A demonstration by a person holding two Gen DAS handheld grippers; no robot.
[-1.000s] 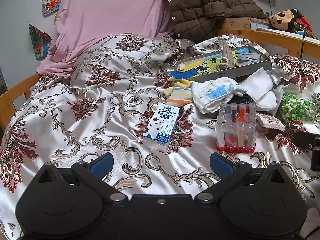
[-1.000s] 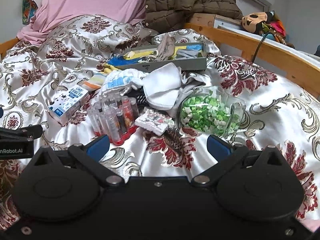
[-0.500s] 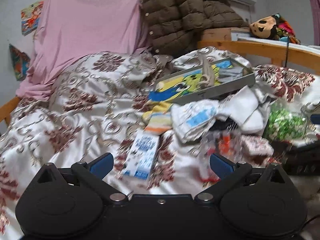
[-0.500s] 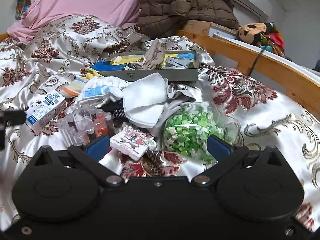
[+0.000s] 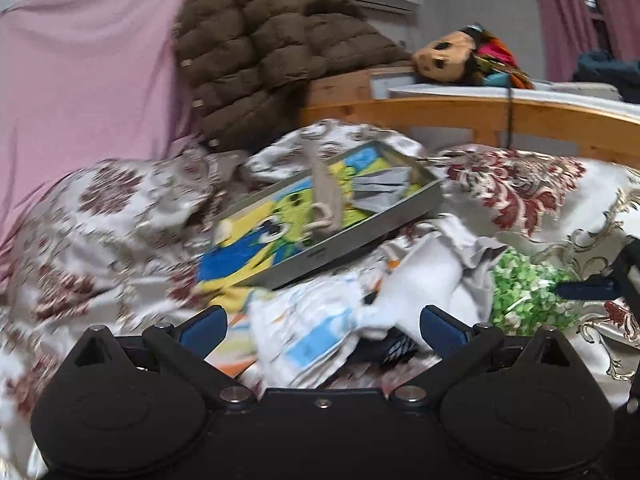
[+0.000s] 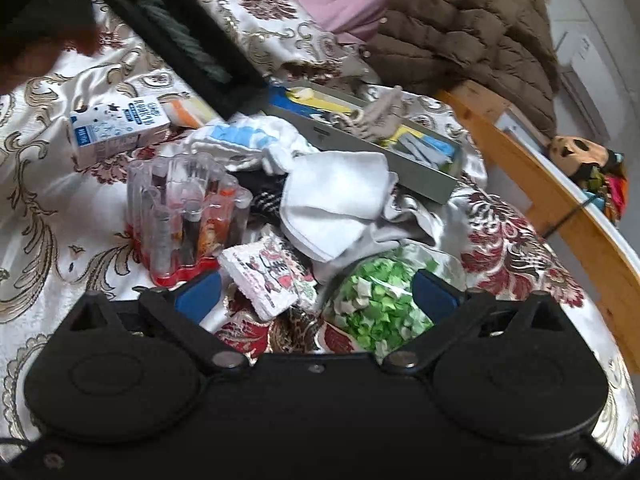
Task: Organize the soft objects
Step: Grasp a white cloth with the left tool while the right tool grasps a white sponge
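left hand-held gripper wide open, nothing in it, lined up on the blue-striped cloth at bottom centre | right hand-held gripper open too, empty | gray tray mid-frame, guessing that's where cloths go

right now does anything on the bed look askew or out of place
The grey tray sits tilted on rumpled bedding, a beige sock draped over its rim. Hard items lie among the cloths: a milk carton on its side and a clear tube holder beside the white cloth.
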